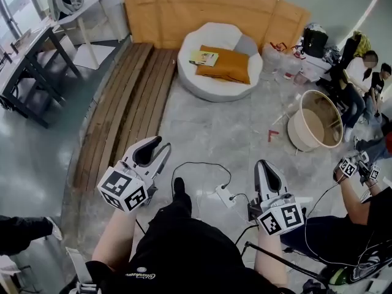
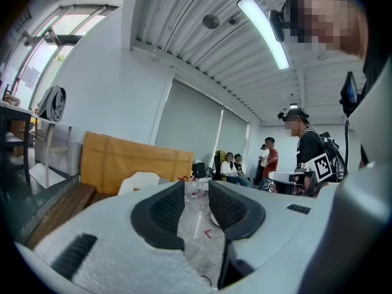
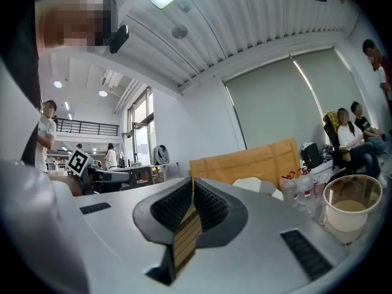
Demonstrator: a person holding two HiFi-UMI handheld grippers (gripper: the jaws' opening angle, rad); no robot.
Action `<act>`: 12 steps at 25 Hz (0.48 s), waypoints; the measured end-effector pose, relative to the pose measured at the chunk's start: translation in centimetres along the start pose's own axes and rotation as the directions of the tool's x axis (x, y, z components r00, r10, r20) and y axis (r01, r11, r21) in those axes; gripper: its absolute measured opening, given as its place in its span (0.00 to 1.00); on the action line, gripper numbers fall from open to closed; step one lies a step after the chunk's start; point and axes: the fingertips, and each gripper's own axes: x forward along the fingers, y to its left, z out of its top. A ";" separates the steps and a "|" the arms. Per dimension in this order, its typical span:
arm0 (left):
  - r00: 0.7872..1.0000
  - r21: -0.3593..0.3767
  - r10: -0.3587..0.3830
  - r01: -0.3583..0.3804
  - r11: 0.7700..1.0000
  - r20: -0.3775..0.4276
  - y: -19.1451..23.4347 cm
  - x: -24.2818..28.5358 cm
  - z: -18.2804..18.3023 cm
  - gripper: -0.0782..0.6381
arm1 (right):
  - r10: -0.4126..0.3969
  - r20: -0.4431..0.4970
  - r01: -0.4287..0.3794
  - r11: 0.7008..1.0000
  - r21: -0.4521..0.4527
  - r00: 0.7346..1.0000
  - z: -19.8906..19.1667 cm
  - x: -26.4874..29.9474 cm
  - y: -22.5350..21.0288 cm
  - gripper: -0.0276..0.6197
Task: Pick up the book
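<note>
The book (image 1: pixel 204 57), thin with a yellow-green cover, lies flat on a white beanbag (image 1: pixel 214 87) beside an orange cushion (image 1: pixel 231 65), far ahead across the floor. My left gripper (image 1: pixel 160 144) is held low and well short of it. It points toward the beanbag, shut and empty, with a slit showing between its pads (image 2: pixel 196 192). My right gripper (image 1: pixel 263 163) is level beside it with its pads pressed together (image 3: pixel 192 185), holding nothing. The beanbag (image 2: pixel 139 181) shows small in both gripper views (image 3: pixel 254 184), but the book cannot be made out there.
Wooden planks (image 1: pixel 125 109) lie along the left, and a cardboard sheet (image 1: pixel 202 11) stands behind the beanbag. A round tub (image 1: pixel 315 120) and bottles (image 1: pixel 288 66) are at the right. A power strip with cables (image 1: pixel 225 196) lies near my feet. People sit at right (image 1: pixel 361 78), and a desk (image 1: pixel 27 66) stands at left.
</note>
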 end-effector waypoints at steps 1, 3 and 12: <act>1.000 -0.004 -0.001 0.001 1.000 0.003 1.1 0.9 0.1 0.29 | -0.003 -0.003 0.003 1.000 -0.002 1.000 0.0 1.3 -0.4 0.06; 1.000 -0.004 0.001 -0.001 1.000 0.009 3.8 2.4 0.5 0.29 | -0.006 -0.006 0.006 1.000 -0.008 1.000 0.0 4.5 -0.9 0.06; 0.999 0.035 -0.030 0.029 0.999 0.028 15.8 10.4 5.3 0.29 | 0.000 -0.014 -0.001 0.999 -0.037 1.000 1.6 20.8 -1.8 0.06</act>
